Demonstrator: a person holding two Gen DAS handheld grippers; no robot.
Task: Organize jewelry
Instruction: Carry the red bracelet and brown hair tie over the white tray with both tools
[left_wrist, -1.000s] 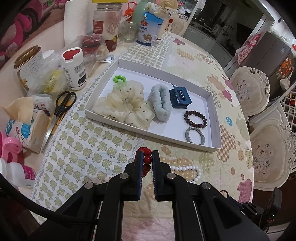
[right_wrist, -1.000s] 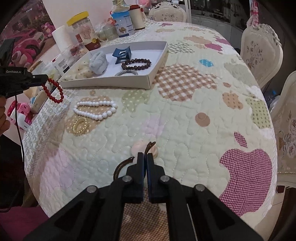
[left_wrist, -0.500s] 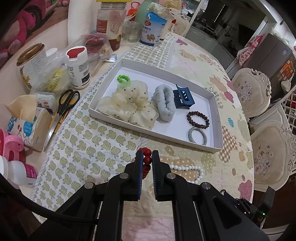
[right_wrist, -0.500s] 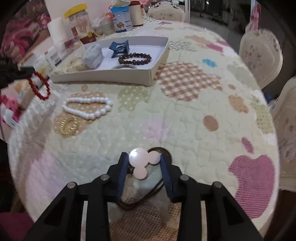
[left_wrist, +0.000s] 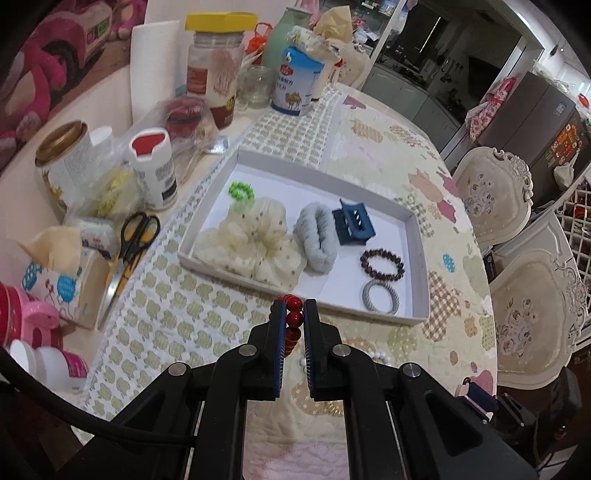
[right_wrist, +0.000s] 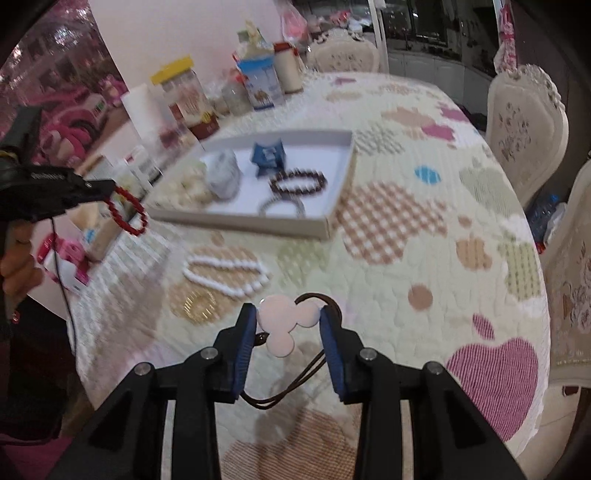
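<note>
My left gripper (left_wrist: 294, 308) is shut on a red bead bracelet (left_wrist: 293, 317), held above the quilt just short of the white tray's near wall (left_wrist: 236, 275); it also shows in the right wrist view (right_wrist: 127, 214). The tray holds a cream scrunchie (left_wrist: 255, 243), grey scrunchie (left_wrist: 317, 238), blue claw clip (left_wrist: 352, 221), dark bead bracelet (left_wrist: 382, 263), grey coil tie (left_wrist: 378, 296) and green bead ring (left_wrist: 241, 191). My right gripper (right_wrist: 288, 319) stands wide, its pads touching a pink three-disc hair tie (right_wrist: 286, 321) with a brown elastic. A white bead bracelet (right_wrist: 225, 275) and gold coil tie (right_wrist: 197, 302) lie on the quilt.
Jars, bottles, a tissue box (left_wrist: 55, 273) and scissors (left_wrist: 127, 251) crowd the table's left side. Ornate chairs (left_wrist: 495, 199) stand at the right. The quilted cloth (right_wrist: 406, 236) covers the round table.
My right gripper opened from shut and now brackets the pink hair tie, lifted off the quilt. My left gripper carried the red bracelet closer to the tray's near wall.
</note>
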